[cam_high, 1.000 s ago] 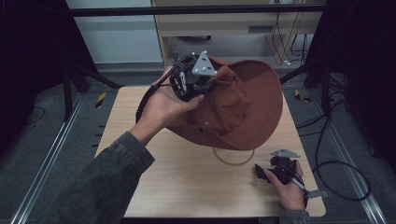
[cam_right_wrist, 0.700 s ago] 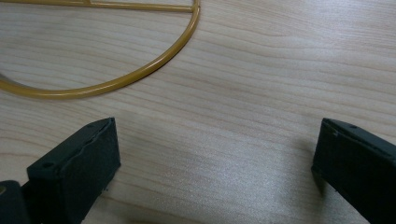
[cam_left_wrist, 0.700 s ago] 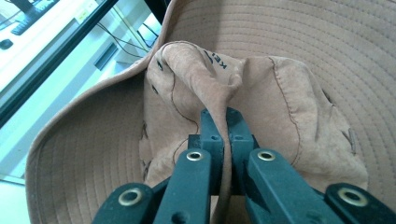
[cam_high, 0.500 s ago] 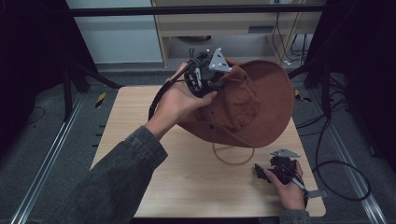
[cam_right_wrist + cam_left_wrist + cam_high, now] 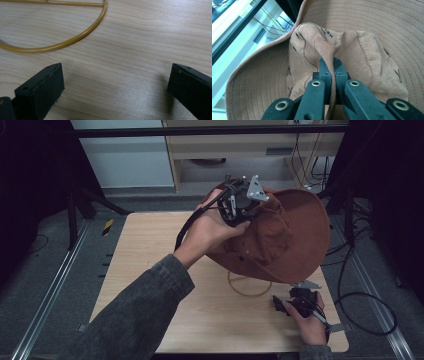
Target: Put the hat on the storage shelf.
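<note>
A brown wide-brimmed hat [image 5: 295, 235] hangs in the air above the right half of the table, tilted with its crown toward the person. My left gripper [image 5: 240, 205] is shut on a fold of the crown's fabric; in the left gripper view the jaws [image 5: 331, 63] pinch that fold of the hat [image 5: 372, 30]. Under the hat, a gold wire ring [image 5: 248, 287] lies on the table. My right gripper [image 5: 287, 304] rests on the table at the front right, open, with bare wood between its jaws [image 5: 115, 85] and the gold ring [image 5: 62, 43] just ahead.
The wooden table [image 5: 150, 250] has bare room on its left half. Metal rails run along both sides of it. Cables lie on the floor at the right [image 5: 365, 295]. A cabinet [image 5: 235, 150] stands behind the table.
My left hand has carried the hat to the right, over the gold ring. The right gripper has stayed in place.
</note>
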`<state>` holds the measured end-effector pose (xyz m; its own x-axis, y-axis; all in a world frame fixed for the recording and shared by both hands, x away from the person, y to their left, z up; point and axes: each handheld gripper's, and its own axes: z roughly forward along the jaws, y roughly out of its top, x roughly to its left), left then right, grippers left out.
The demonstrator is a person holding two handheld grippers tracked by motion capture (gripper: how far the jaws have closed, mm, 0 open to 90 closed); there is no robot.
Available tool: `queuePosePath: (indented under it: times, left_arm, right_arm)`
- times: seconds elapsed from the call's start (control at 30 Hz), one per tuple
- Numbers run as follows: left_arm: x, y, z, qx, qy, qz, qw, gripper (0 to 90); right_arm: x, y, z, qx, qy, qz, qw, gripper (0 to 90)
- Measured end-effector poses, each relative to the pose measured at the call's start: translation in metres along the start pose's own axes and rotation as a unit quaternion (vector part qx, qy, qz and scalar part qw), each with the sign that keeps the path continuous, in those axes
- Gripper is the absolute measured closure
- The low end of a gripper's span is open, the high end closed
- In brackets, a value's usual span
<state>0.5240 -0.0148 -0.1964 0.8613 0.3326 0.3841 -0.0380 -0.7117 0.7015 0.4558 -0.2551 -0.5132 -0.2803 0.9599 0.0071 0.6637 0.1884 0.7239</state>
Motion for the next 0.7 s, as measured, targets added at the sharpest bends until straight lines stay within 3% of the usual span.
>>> queuePosePath:
  times: [0.2,0.37,0.53,0.7]
  left_arm:
    - [-0.009,0.006,0.009,0.006,-0.007,0.015,0.9998,88.6]
    - [-0.008,0.006,0.016,0.007,-0.014,0.004,0.9999,88.6]
    - [-0.011,0.005,0.022,0.019,-0.013,0.012,0.9997,88.5]
    - [-0.008,0.0,0.027,0.023,-0.015,0.004,0.9996,88.4]
  right_arm:
    - [0.0,0.0,0.0,0.0,0.0,-0.001,1.0,0.7]
    - [0.0,0.0,0.0,-0.001,-0.002,-0.003,1.0,0.7]
    - [0.0,0.0,0.0,-0.001,-0.002,-0.003,1.0,0.7]
    - [0.0,0.0,0.0,-0.001,-0.002,-0.003,1.0,0.7]
